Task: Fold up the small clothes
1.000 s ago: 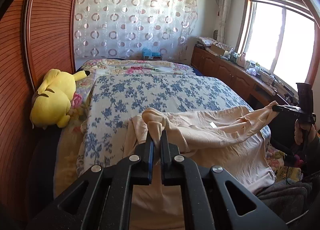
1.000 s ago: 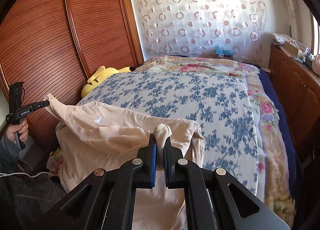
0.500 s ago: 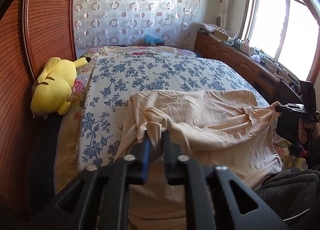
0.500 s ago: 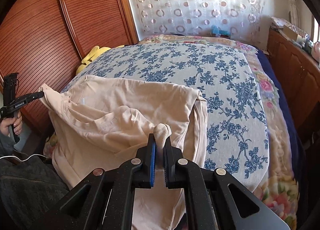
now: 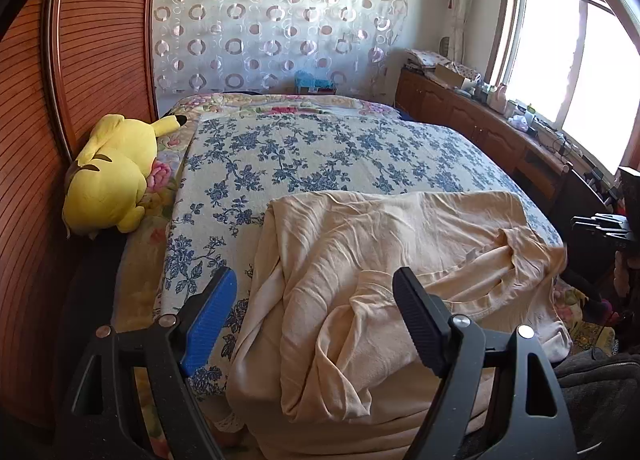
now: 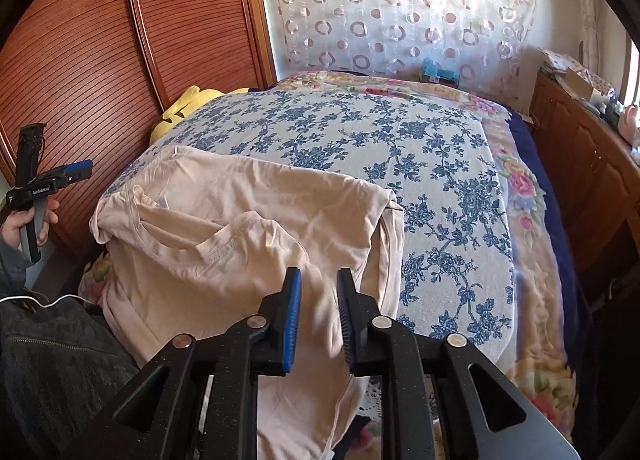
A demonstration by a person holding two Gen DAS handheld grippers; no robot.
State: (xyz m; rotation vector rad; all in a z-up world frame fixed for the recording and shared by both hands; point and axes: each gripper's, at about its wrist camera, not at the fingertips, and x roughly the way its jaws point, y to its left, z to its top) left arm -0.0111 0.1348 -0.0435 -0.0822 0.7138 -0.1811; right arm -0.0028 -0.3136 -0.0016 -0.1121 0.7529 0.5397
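Note:
A beige T-shirt (image 5: 380,260) lies folded over on the near end of the bed, its lower part hanging over the edge. My left gripper (image 5: 314,300) hovers just above the shirt's near left part. Its jaws are opening wide, and the cloth lies below them, not pinched. In the right wrist view the same shirt (image 6: 240,228) shows its neckline facing up. My right gripper (image 6: 320,300) stands over the shirt's near right part, its jaws opening a little, its pads off the cloth. Each gripper also shows in the other's view: the left gripper (image 6: 76,170), the right gripper (image 5: 600,224).
The bed carries a blue floral blanket (image 5: 320,152). A yellow plush toy (image 5: 108,176) lies at the bed's left side against a wooden wardrobe (image 5: 80,60). A wooden cabinet (image 5: 480,128) runs under the window. A person's hand (image 6: 20,224) and dark grey garment (image 6: 60,360) are nearby.
Both grippers held raised corners of the shirt and lowered them to the bed. The left let go first and spread wide; the right has just released. The shirt now lies flat.

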